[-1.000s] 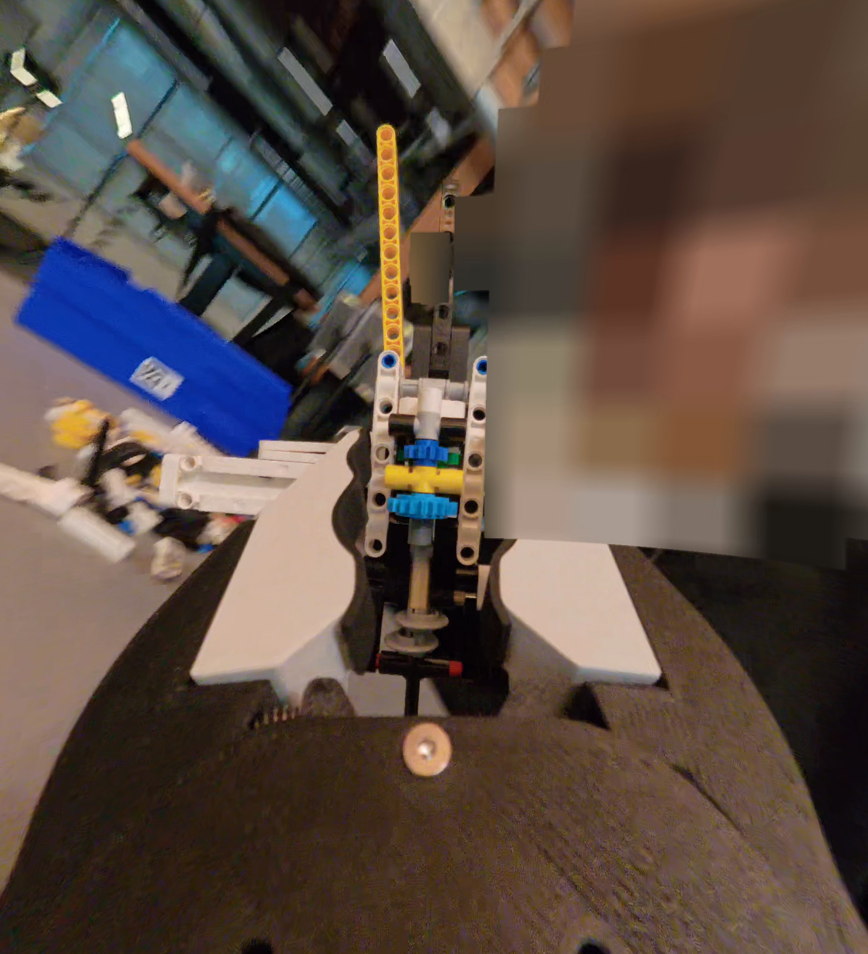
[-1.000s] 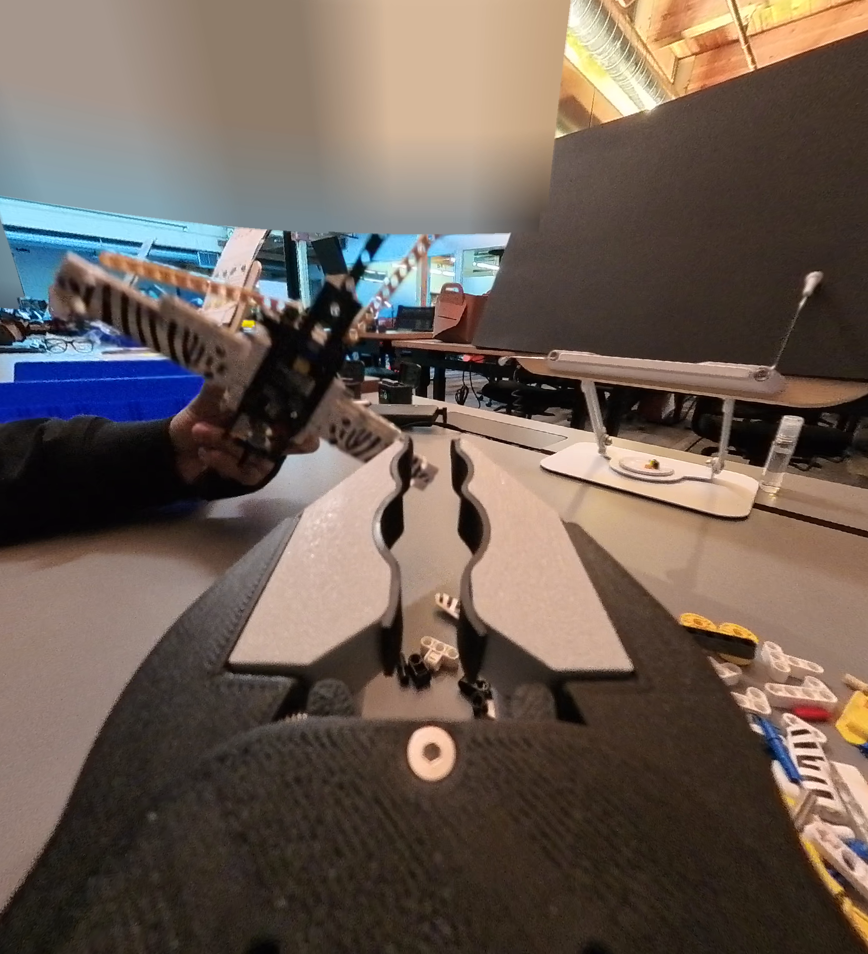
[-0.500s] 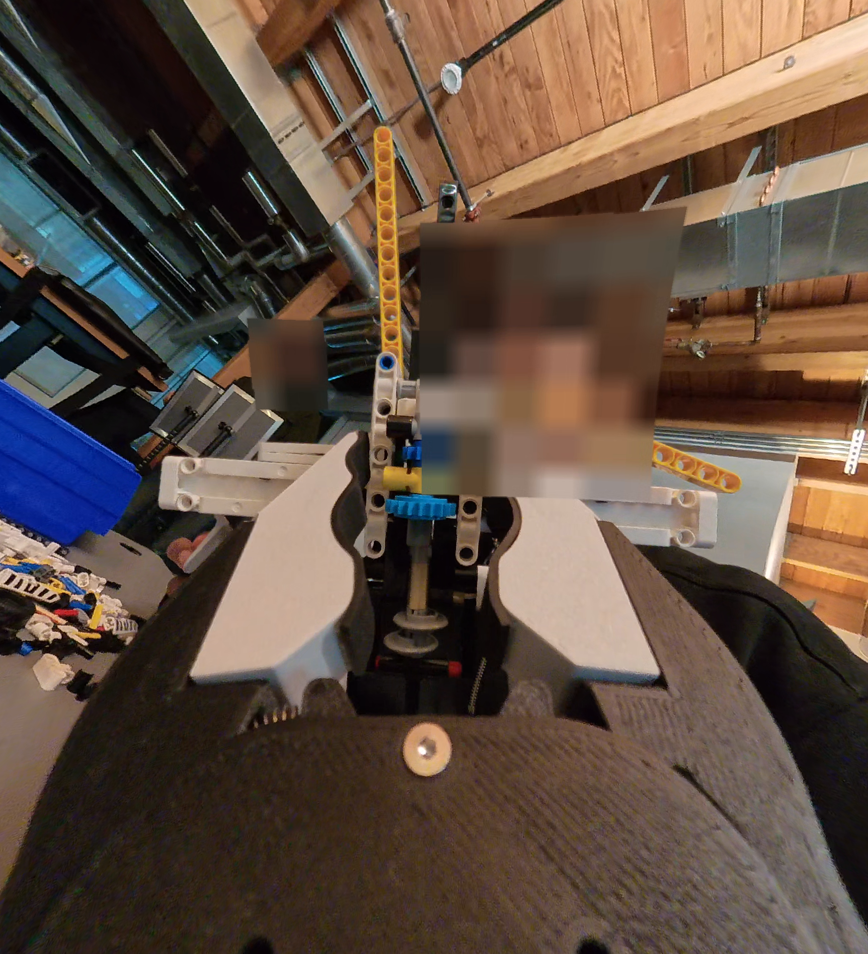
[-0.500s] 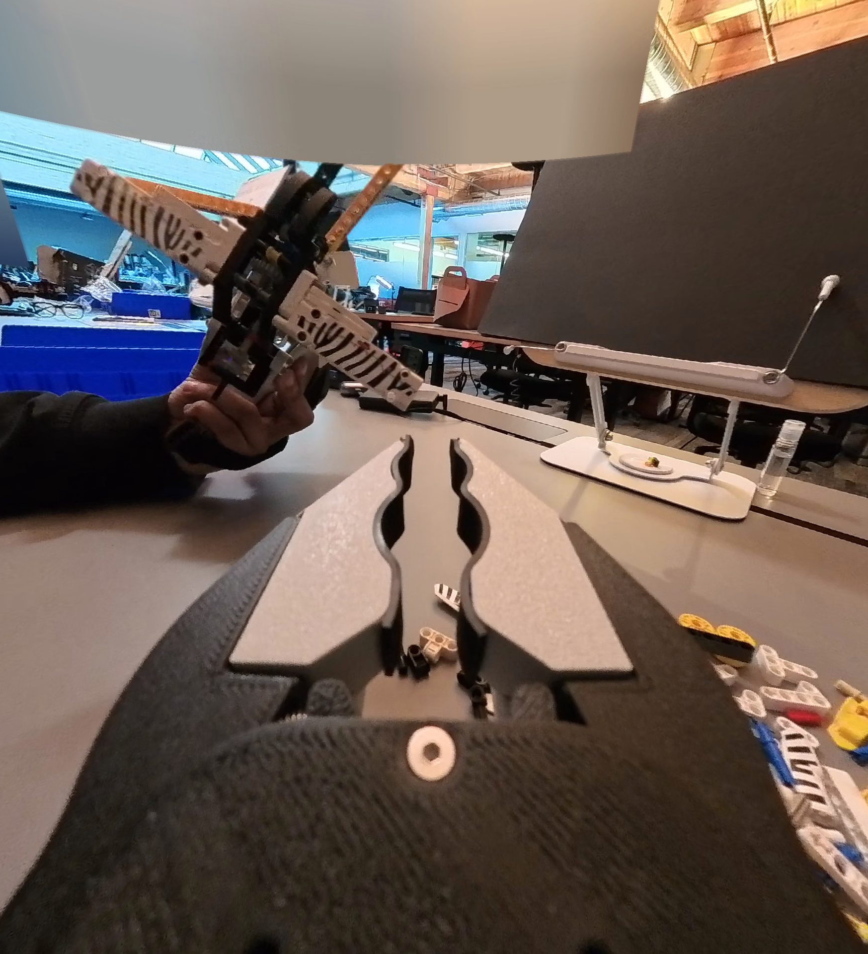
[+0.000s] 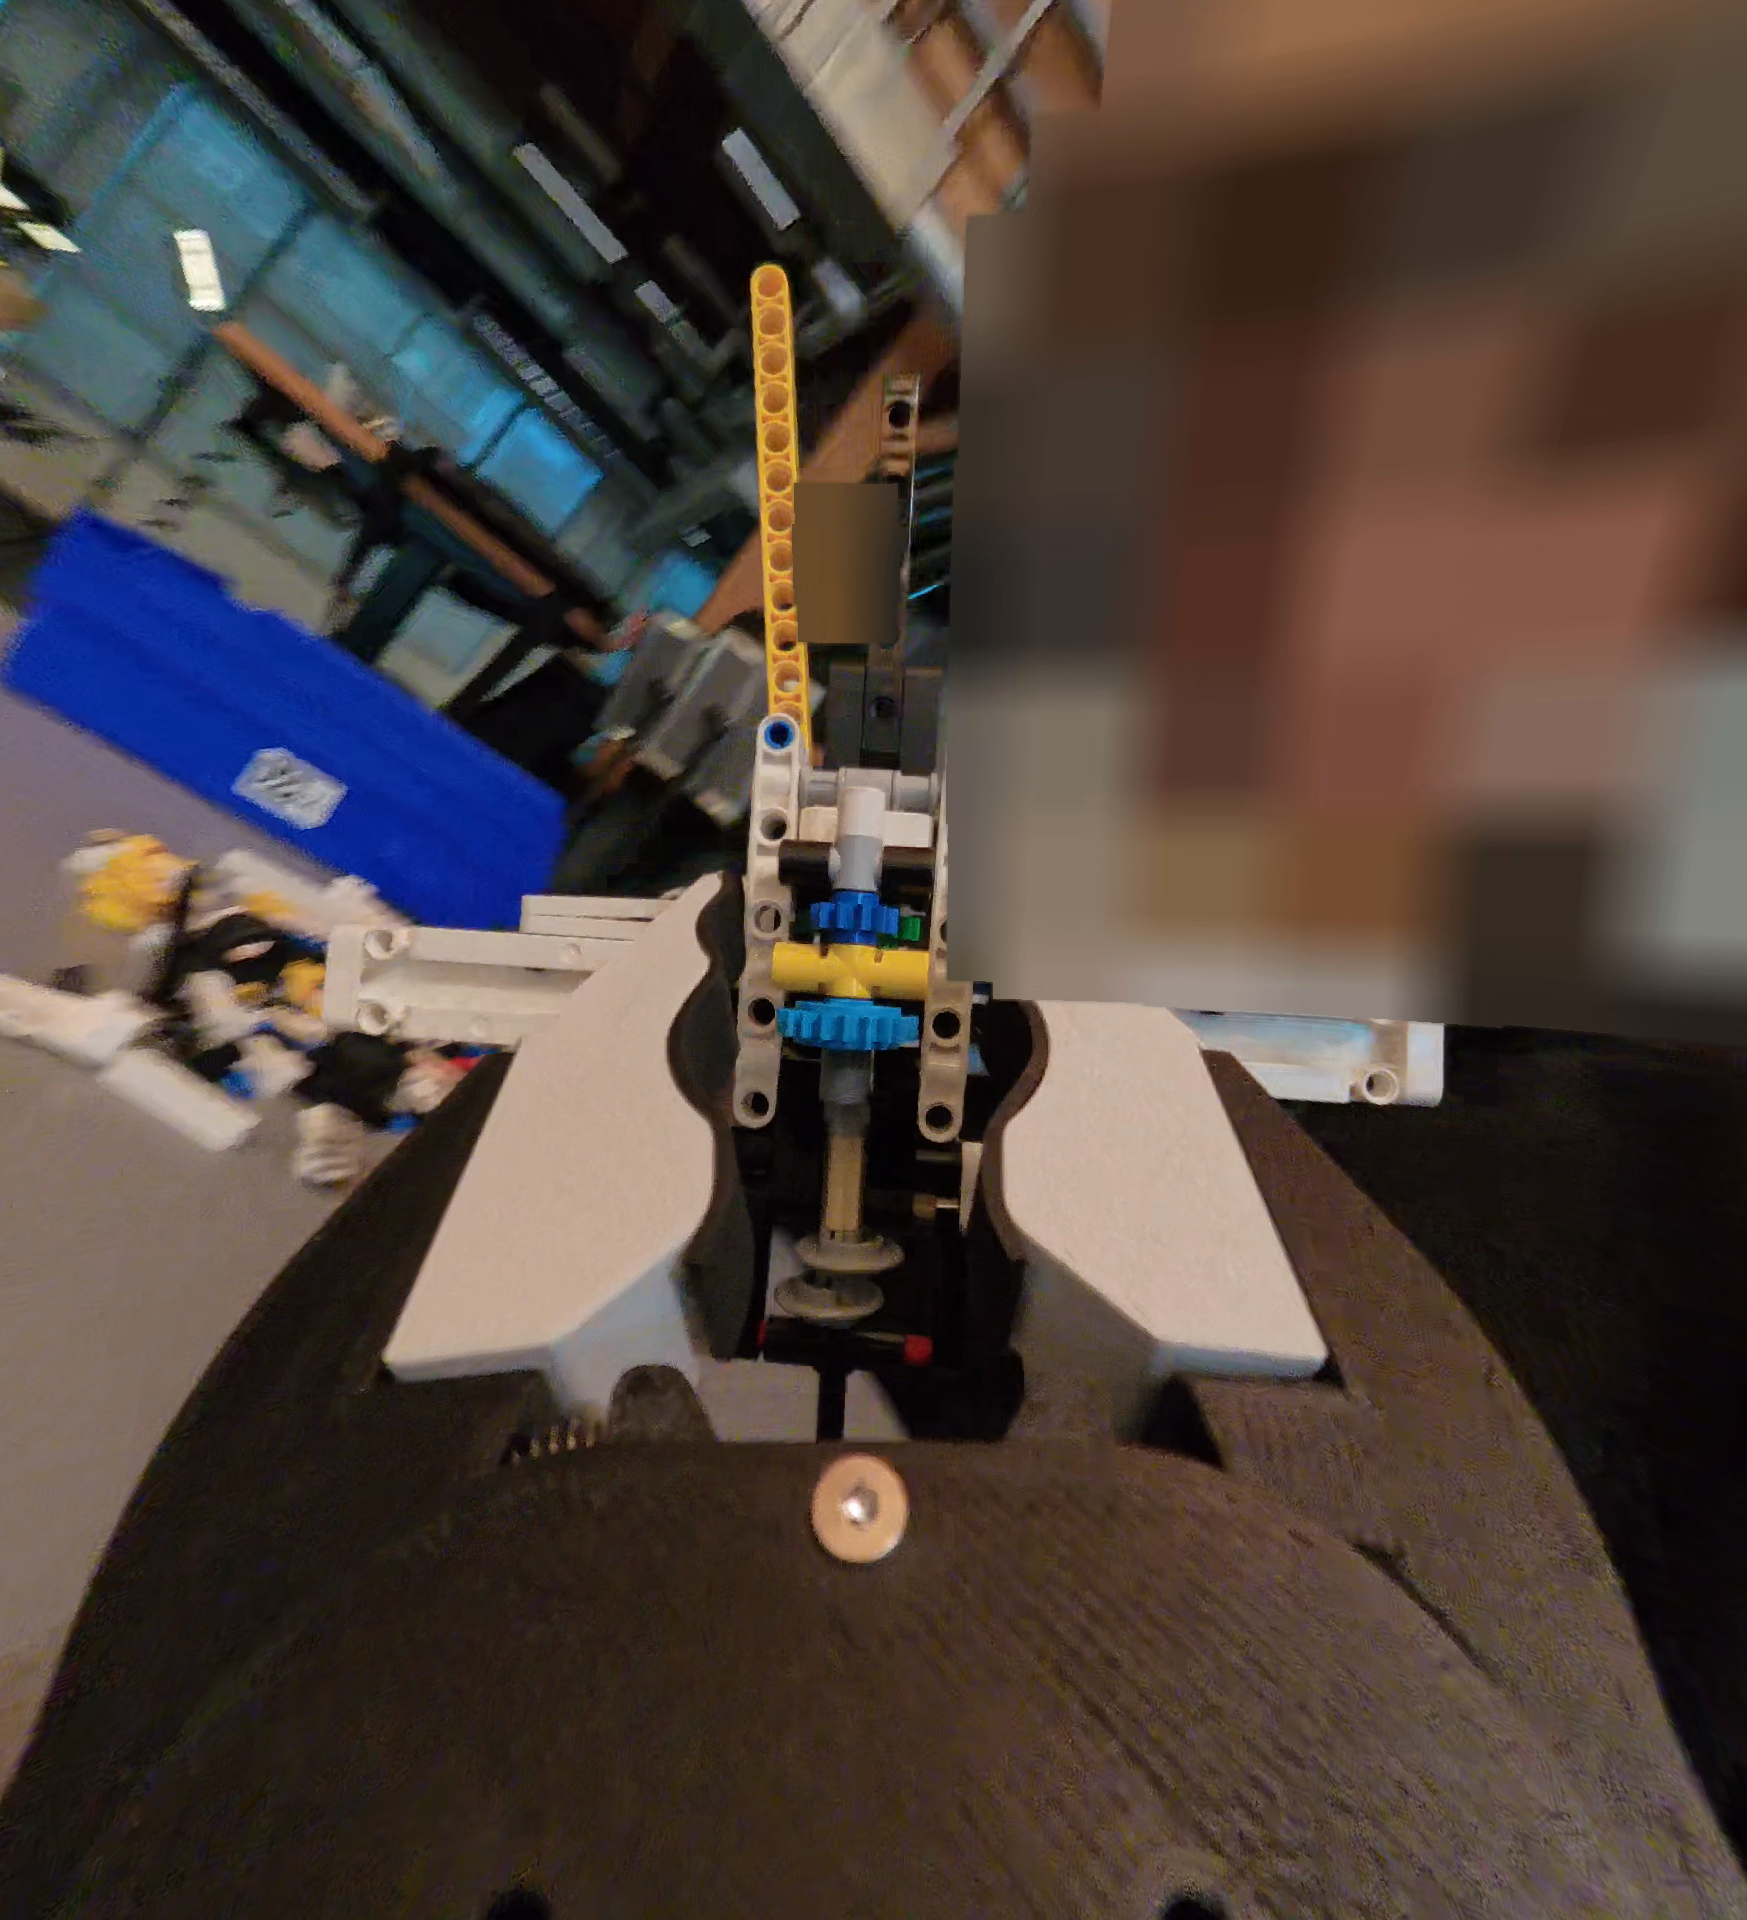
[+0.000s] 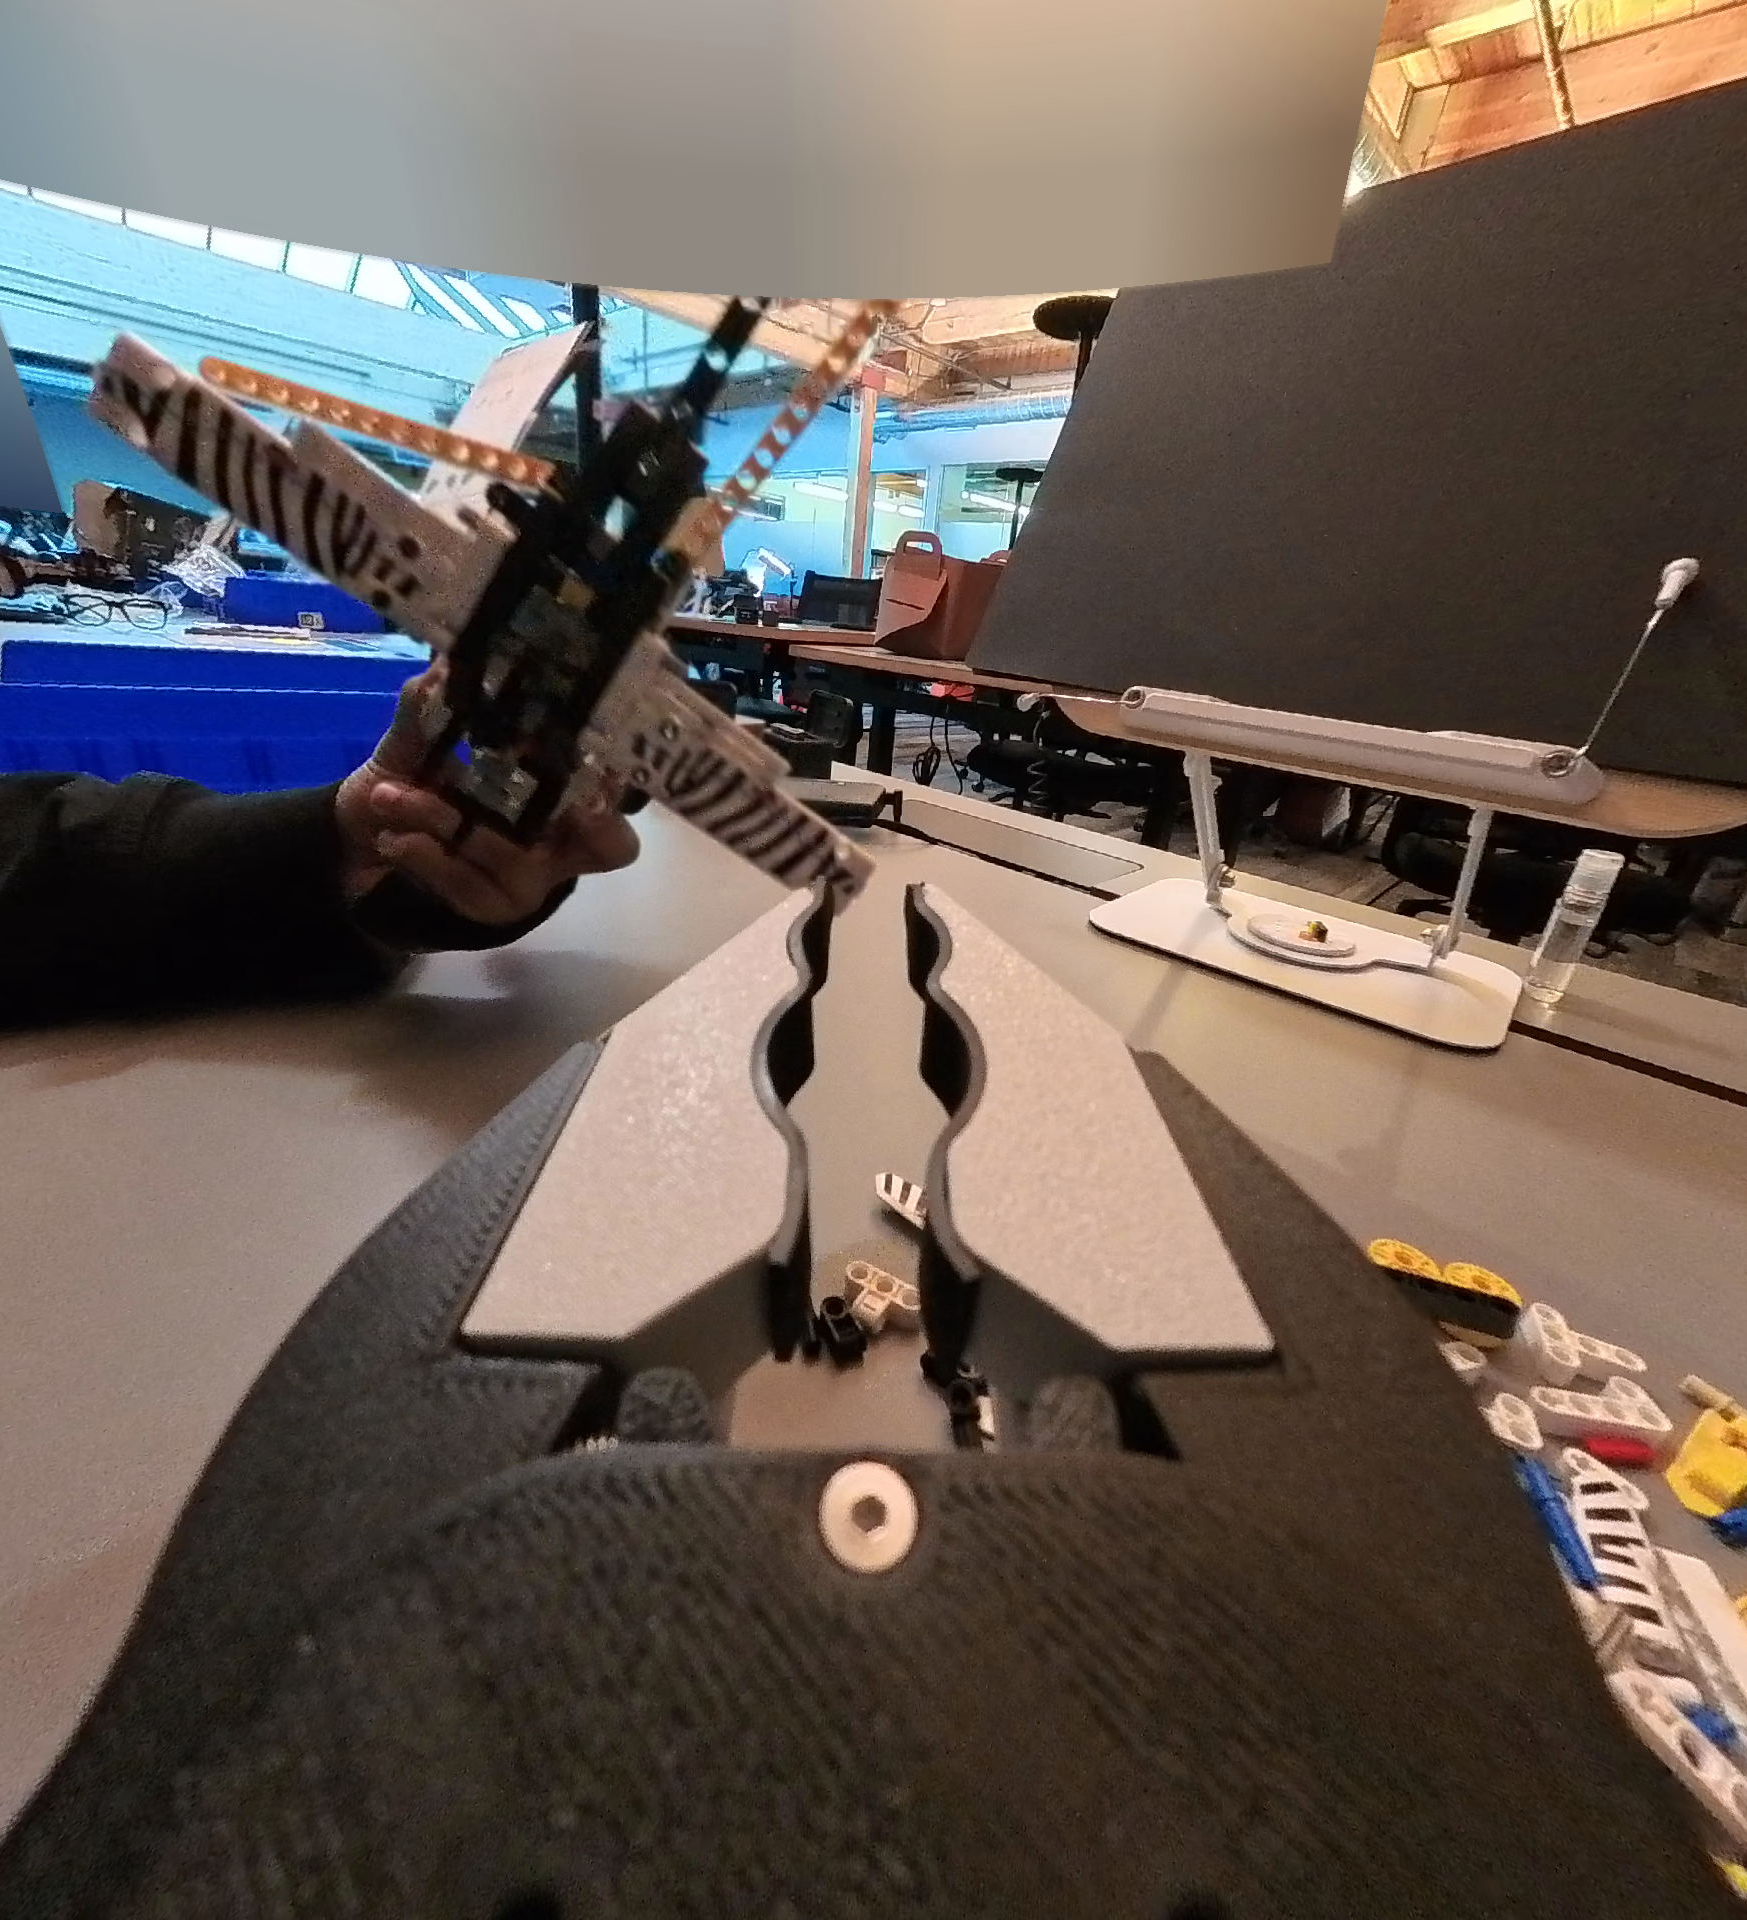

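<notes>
My left gripper (image 5: 864,997) is shut on a brick model (image 5: 765,935) with a white and black frame, blue gears, a yellow cross piece and a long yellow beam (image 5: 775,499) that sticks up. White panels reach out to both sides. In the right wrist view the same model (image 6: 557,623) is held up in the air at the left by a hand (image 6: 474,842) in a black sleeve. Its striped white wing (image 6: 744,810) ends just by my right gripper's left fingertip. My right gripper (image 6: 869,899) is open by a narrow gap and empty, low over the grey table (image 6: 173,1195).
Small loose pieces (image 6: 879,1288) lie on the table under my right gripper's fingers. A pile of loose bricks (image 6: 1575,1403) lies at the right. A white stand (image 6: 1316,935), a clear vial (image 6: 1575,925) and a black panel (image 6: 1471,416) stand behind. A blue bin (image 5: 277,748) and another brick pile (image 5: 225,987) lie at the left. Some 15 cm of space lies between my two pairs of fingers.
My left gripper swung up toward the ceiling and back down, with the model fixed in its grasp. In the right wrist view the model rose, then dropped and tilted toward my right gripper.
</notes>
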